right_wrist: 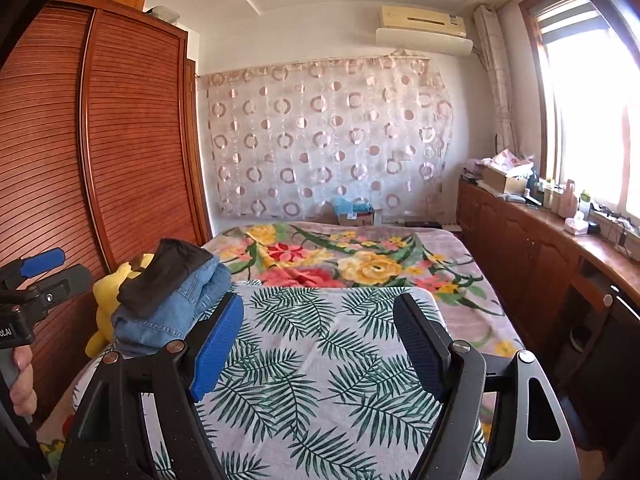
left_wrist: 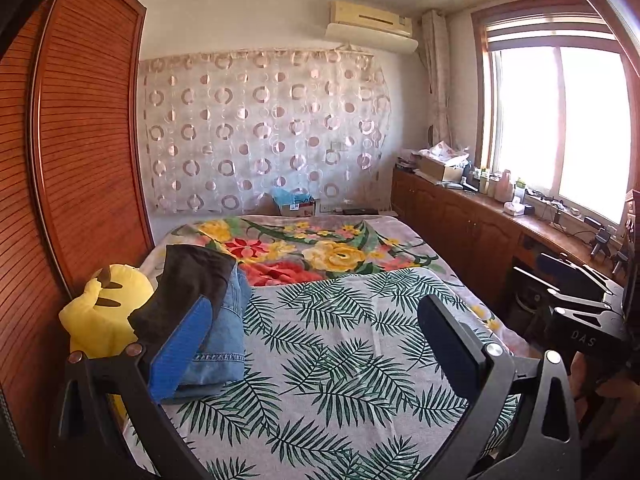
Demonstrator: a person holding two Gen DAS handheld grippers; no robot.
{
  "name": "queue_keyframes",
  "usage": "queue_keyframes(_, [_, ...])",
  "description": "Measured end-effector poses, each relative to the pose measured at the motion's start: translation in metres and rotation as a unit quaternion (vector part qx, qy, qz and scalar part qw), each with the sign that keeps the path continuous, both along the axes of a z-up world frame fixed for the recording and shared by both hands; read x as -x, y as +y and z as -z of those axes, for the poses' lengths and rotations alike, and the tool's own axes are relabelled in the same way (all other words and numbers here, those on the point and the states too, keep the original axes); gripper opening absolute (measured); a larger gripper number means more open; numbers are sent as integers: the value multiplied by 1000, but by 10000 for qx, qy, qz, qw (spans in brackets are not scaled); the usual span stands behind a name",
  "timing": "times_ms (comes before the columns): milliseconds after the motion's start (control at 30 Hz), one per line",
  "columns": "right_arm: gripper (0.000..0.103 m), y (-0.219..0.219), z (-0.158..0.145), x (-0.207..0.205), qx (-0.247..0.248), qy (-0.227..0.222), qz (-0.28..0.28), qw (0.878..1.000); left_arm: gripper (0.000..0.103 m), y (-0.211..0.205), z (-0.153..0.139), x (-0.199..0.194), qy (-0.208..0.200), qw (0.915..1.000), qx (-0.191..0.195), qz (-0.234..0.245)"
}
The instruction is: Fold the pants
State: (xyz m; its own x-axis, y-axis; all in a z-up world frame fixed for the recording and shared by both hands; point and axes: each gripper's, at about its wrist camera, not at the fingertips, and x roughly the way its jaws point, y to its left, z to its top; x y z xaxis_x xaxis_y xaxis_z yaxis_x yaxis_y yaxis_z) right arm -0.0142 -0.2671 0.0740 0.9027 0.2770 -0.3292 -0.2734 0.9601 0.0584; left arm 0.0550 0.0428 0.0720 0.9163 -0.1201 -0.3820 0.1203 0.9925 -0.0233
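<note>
A stack of folded clothes lies at the bed's left edge: blue jeans [left_wrist: 224, 344] with a dark folded garment [left_wrist: 188, 284] on top. The stack also shows in the right wrist view, jeans [right_wrist: 172, 312] under the dark garment [right_wrist: 164, 272]. My left gripper [left_wrist: 316, 344] is open and empty above the leaf-print sheet [left_wrist: 344, 320], its left finger just in front of the stack. My right gripper [right_wrist: 320, 344] is open and empty over the same sheet [right_wrist: 320, 360], right of the stack. Each gripper shows at the other view's edge.
A yellow plush toy [left_wrist: 100, 312] sits left of the stack against a slatted wooden wardrobe [left_wrist: 80, 140]. A floral blanket [left_wrist: 320, 248] covers the far bed. A wooden counter [left_wrist: 500, 216] with bottles and boxes runs under the window on the right.
</note>
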Motion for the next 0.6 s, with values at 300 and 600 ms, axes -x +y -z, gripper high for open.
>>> queue_keyframes(300, [79,-1,1,-1,29,-15,48,10000,103,0,0,0,8,10000,4,1])
queue_keyframes(600, [79,-2,0,-1,34,-3,53,10000,103,2,0,1,15,10000,4,-7])
